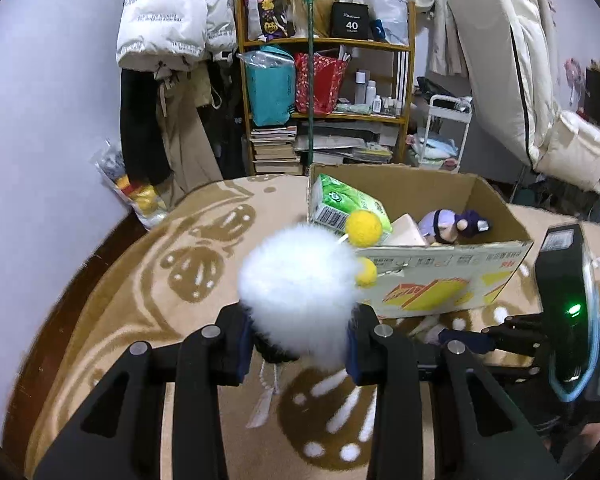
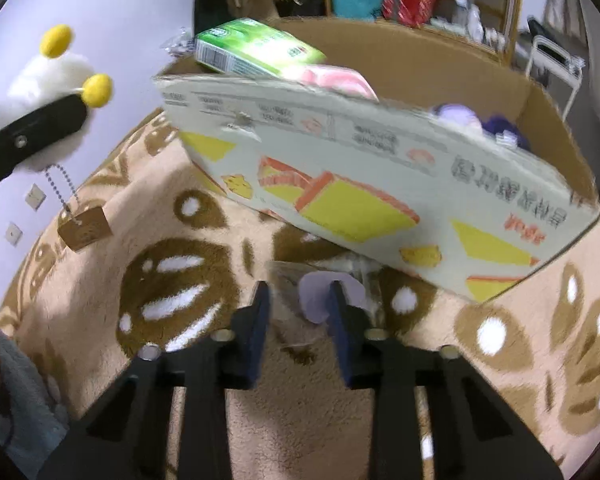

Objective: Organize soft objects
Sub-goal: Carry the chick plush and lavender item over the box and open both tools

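Note:
My left gripper (image 1: 300,344) is shut on a white fluffy pompom toy (image 1: 298,280) with two yellow balls (image 1: 363,228), held above the rug. A bead chain and tag hang under it (image 2: 85,227). The toy also shows in the right wrist view (image 2: 48,80). The cardboard box (image 1: 440,276) stands just ahead to the right, holding a green tissue pack (image 1: 348,202) and a purple plush doll (image 1: 452,226). My right gripper (image 2: 300,312) is open, low over the rug beside the box (image 2: 360,184), its fingers around a small lilac soft item in clear wrapping (image 2: 318,300).
A tan rug with brown patterns (image 1: 204,264) covers the floor. Behind stand a wooden shelf with bags and books (image 1: 324,80), hanging coats (image 1: 172,40), a white cart (image 1: 448,128) and a folded mattress (image 1: 500,60).

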